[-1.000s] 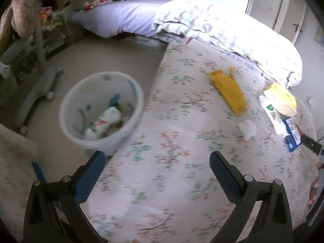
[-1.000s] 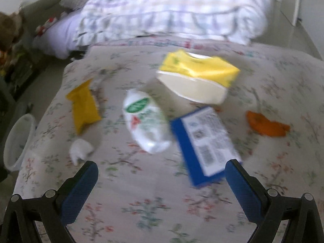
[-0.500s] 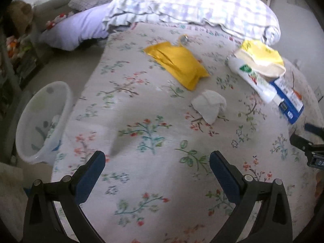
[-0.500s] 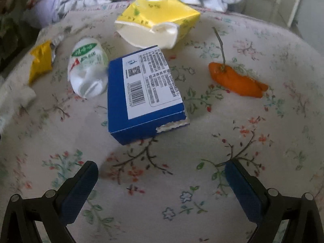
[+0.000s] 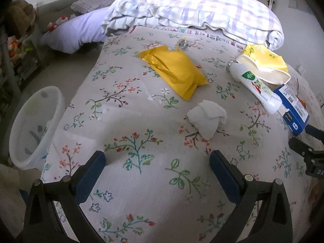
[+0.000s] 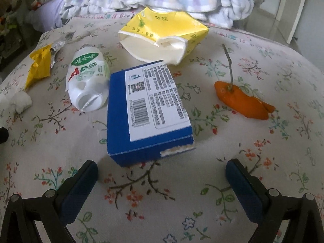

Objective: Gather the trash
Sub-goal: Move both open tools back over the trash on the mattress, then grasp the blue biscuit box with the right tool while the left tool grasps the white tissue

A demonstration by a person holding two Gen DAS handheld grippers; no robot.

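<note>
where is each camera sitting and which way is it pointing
Left wrist: on the open left hand-held gripper, low over the floral bedspread, facing the crumpled white tissue and folded checked duvet.
Right wrist: on the open right hand-held gripper, facing the blue cardboard box.
Shared: box, tissue, squashed white plastic bottle.

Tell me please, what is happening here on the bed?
A person is collecting trash from a flowered bed, with a hand-held gripper in each hand. Both are open and hold nothing. The right hand-held gripper faces the blue box, with a white bottle, a yellow carton and an orange peel nearby. The left hand-held gripper faces a crumpled tissue and a yellow wrapper. The white bin stands on the floor beside the bed.
</note>
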